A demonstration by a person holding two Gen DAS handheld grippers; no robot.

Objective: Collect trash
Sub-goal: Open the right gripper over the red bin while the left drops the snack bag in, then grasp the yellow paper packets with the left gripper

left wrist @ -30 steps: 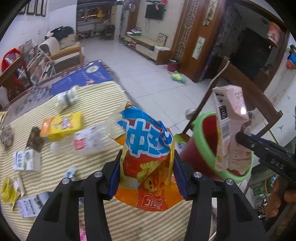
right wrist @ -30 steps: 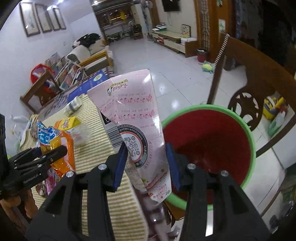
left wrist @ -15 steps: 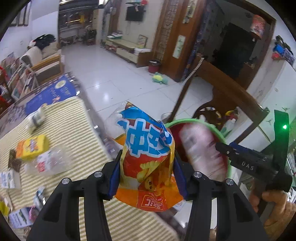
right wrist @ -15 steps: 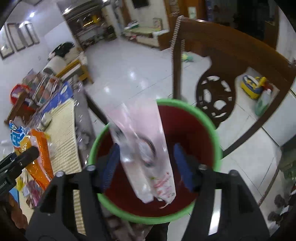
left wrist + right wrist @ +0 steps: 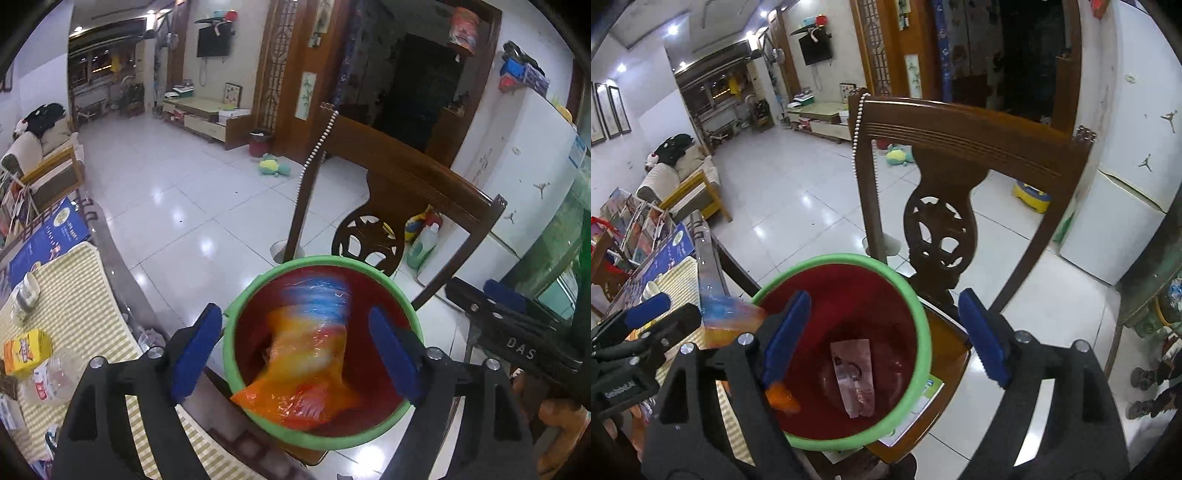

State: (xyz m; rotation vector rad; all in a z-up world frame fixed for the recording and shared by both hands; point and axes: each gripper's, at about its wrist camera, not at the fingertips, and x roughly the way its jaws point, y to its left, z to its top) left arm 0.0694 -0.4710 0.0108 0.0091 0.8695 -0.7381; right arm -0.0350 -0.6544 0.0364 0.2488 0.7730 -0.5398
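Note:
A red bucket with a green rim point(image 5: 236, 317) sits below both grippers. The jaws of my left gripper point(image 5: 295, 350) are opening. An orange and blue snack bag point(image 5: 310, 343), blurred, falls free between its fingers into the bucket, and the pads do not touch it. My right gripper point(image 5: 884, 328) hangs over the bucket point(image 5: 916, 302) with its jaws opening and nothing between them. A pink carton point(image 5: 853, 376) lies on the bucket's bottom. The left gripper point(image 5: 657, 310) shows at the left of the right wrist view, with the snack bag point(image 5: 727, 314) beside it. The right gripper point(image 5: 480, 295) shows at the right of the left wrist view.
The bucket stands on the seat of a dark wooden chair point(image 5: 942, 221). To the left is a table with a striped cloth point(image 5: 77, 295) bearing a yellow box point(image 5: 26, 347), a clear plastic bottle point(image 5: 51, 376) and other litter. A white fridge point(image 5: 1126, 184) stands at the right.
Both grippers moved from the table to above the bucket. The right one opened and the pink carton dropped in. The left one then opened and the snack bag is falling.

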